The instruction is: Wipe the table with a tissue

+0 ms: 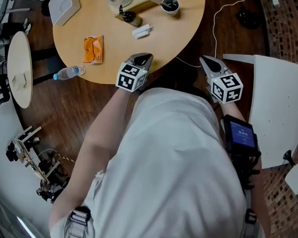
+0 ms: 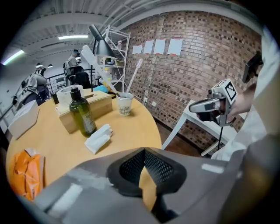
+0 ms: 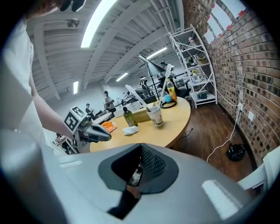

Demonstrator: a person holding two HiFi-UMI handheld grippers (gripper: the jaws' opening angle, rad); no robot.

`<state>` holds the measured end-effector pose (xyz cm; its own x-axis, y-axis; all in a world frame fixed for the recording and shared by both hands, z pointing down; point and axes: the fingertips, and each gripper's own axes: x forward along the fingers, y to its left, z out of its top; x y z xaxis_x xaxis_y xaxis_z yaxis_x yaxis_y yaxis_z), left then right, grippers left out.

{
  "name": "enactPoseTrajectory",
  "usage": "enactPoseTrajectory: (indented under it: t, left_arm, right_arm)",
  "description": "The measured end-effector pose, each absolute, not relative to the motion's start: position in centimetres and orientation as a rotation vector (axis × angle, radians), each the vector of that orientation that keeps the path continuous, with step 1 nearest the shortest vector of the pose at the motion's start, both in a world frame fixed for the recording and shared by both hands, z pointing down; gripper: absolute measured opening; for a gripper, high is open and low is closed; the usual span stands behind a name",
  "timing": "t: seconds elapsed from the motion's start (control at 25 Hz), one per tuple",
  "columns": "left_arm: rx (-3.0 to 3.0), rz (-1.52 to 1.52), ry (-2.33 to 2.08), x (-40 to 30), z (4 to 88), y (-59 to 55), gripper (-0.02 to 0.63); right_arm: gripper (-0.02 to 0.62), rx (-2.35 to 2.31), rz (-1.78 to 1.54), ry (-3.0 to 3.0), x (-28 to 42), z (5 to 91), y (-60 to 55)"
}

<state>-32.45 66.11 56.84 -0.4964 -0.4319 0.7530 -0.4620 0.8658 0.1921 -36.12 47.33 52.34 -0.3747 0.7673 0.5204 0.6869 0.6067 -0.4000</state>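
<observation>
**Both grippers clenched and empty; tissue lying untouched on the table**

My left gripper [image 2: 143,149] is clenched. Its two black ribbed pads meet at the tips with nothing between them, and only tabletop shows through the gap below. In the head view it hangs over the near edge of the round light-wood table [image 1: 183,38], at the table's six o'clock.

My right gripper [image 3: 140,145] is likewise closed tip to tip and holds nothing. It sits off the table at about three o'clock from the left one, above the dark wooden floor [image 1: 242,46].

The folded white tissue [image 1: 141,31] lies flat on the tabletop at twelve o'clock from my left gripper, apart from both grippers. A dark green glass bottle [image 1: 127,15] stands near the tissue at its eleven o'clock, just beside a pale wooden box [image 2: 98,107]. A white paper cup [image 1: 170,5] stands at the tissue's one o'clock. An orange plastic packet [image 1: 93,49] lies at ten o'clock from my left gripper, near the table's edge. A white side table [image 1: 279,108] stands at four o'clock from my right gripper.
</observation>
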Motion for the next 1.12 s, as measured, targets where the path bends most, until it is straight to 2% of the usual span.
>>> enactPoseTrajectory:
  t: [0.12, 0.4, 0.6, 0.72, 0.76, 0.84, 0.88, 1.04, 1.12]
  left_arm:
    - [0.584, 0.118, -2.147, -35.1, 57.3, 69.0, 0.015]
    - [0.584, 0.395, -2.043, -40.4, 59.8, 73.5, 0.162]
    - [0.614, 0.504, -1.921, -42.0, 62.5, 74.3, 0.223]
    - [0.621, 0.521, -1.895, -42.5, 64.1, 74.5, 0.225]
    - [0.622, 0.515, -1.892, -42.7, 64.5, 74.5, 0.210]
    - [0.642, 0.513, -1.874, -42.7, 65.1, 74.1, 0.136]
    - [0.656, 0.522, -1.858, -42.5, 65.4, 73.9, 0.126]
    - [0.668, 0.543, -1.820, -42.1, 66.5, 73.6, 0.135]
    - [0.689, 0.565, -1.821, -42.3, 66.7, 73.2, 0.119]
  right_arm:
    - [0.008, -1.117, 0.152, -2.165, -36.3, 51.7, 47.5]
    - [0.008, -0.974, 0.190, -2.207, -35.5, 51.4, 46.3]
    - [0.008, -0.836, 0.223, -2.237, -34.4, 51.8, 44.5]
    - [0.008, -0.768, 0.244, -2.254, -33.8, 51.6, 43.6]
    - [0.008, -0.747, 0.250, -2.257, -33.6, 51.6, 43.2]
    - [0.008, -0.707, 0.261, -2.261, -33.2, 51.7, 42.6]
    - [0.008, -0.689, 0.268, -2.263, -33.0, 51.8, 42.4]
    - [0.008, -0.636, 0.301, -2.273, -32.5, 51.9, 41.8]
    - [0.008, -0.616, 0.310, -2.281, -32.5, 51.7, 41.6]
